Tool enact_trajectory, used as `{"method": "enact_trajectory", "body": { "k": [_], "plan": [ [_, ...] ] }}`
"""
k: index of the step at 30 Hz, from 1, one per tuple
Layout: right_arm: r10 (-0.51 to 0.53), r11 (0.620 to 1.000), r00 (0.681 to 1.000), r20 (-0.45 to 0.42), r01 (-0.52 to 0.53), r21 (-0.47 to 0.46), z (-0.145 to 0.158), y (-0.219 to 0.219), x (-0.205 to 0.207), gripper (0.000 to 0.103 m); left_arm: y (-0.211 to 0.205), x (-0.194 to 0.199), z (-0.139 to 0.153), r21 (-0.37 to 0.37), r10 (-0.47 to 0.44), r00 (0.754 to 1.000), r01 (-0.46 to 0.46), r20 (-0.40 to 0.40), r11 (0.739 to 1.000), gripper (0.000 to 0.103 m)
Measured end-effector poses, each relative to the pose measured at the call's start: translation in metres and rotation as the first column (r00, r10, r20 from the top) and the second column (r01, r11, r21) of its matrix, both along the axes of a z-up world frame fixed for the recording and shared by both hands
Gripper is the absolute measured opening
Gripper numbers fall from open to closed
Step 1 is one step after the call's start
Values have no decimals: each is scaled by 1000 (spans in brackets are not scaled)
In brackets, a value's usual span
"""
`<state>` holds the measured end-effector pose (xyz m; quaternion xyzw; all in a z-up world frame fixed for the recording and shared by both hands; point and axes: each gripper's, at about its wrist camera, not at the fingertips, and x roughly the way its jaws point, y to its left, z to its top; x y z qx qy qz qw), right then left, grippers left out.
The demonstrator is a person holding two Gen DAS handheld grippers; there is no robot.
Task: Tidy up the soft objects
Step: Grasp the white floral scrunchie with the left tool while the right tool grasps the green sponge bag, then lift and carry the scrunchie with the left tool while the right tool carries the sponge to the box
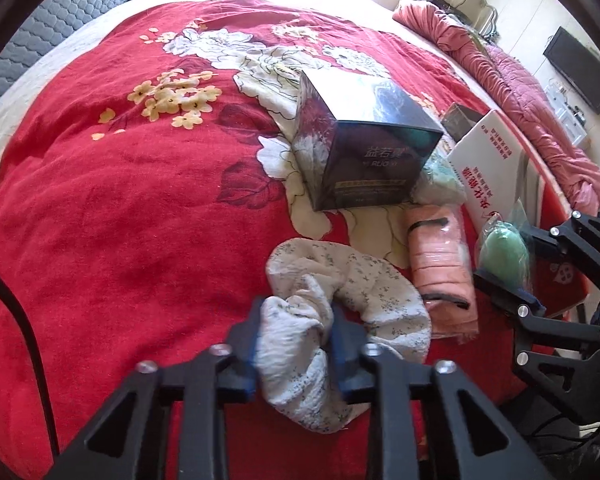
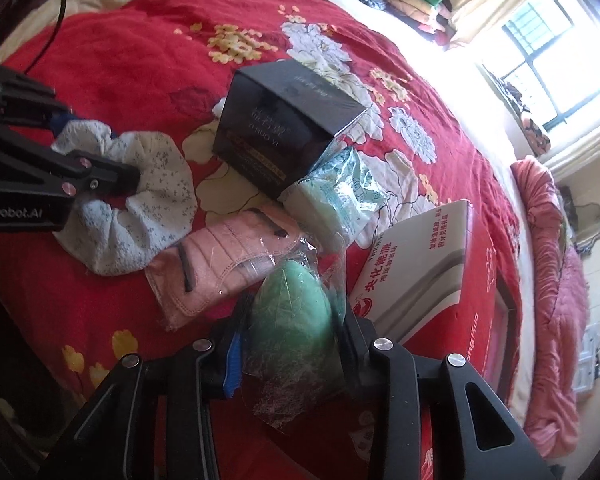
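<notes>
Left tongs (image 1: 294, 344): pointing steeply down; jaws drawn in close, blue pads pinching a bunched fold of the white flowered scrunchie (image 1: 352, 300).
Left tongs, from the right wrist view (image 2: 100, 160): reaching in from the left edge, black fingers (image 2: 112, 174) clamped across the scrunchie's ring.
Right tongs (image 2: 290, 332): also angled steeply down; jaws part-way in, pads pressed on both sides of the green sponge in its clear wrapper (image 2: 296, 312).
Right tongs, from the left wrist view (image 1: 504, 256): at the right edge, gripping that sponge.
Hands: not in view.
</notes>
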<state>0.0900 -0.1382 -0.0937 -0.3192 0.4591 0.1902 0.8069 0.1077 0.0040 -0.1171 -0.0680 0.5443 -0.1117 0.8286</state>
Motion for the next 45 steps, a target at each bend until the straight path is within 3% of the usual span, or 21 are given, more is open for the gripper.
{"method": "enact_trajectory", "body": {
  "k": [8, 14, 17, 27, 35, 45],
  "plan": [
    [-60, 977, 998, -24, 64, 205, 30, -11, -1, 40, -6, -8, 11, 6, -17, 998, 16, 57, 1000, 15],
    [-85, 956, 996, -21, 88, 280, 45, -17, -8, 40, -2, -16, 27, -10, 8, 995, -7, 104, 1000, 15],
    [-84, 945, 996, -12, 84, 315, 53, -18, -11, 40, -1, -20, 36, 26, 6, 991, -10, 132, 1000, 15],
    [-101, 920, 995, 18, 86, 383, 77, -24, -19, 40, 13, -31, 54, 40, 69, 984, -77, 167, 996, 15],
    [-114, 897, 993, 34, 88, 434, 99, -30, -26, 40, 9, -42, 75, 97, 80, 972, -103, 223, 990, 15],
    [-131, 880, 988, 85, 77, 470, 128, -40, -37, 40, 0, -53, 111, 116, 75, 954, -113, 291, 987, 15]
  ]
}}
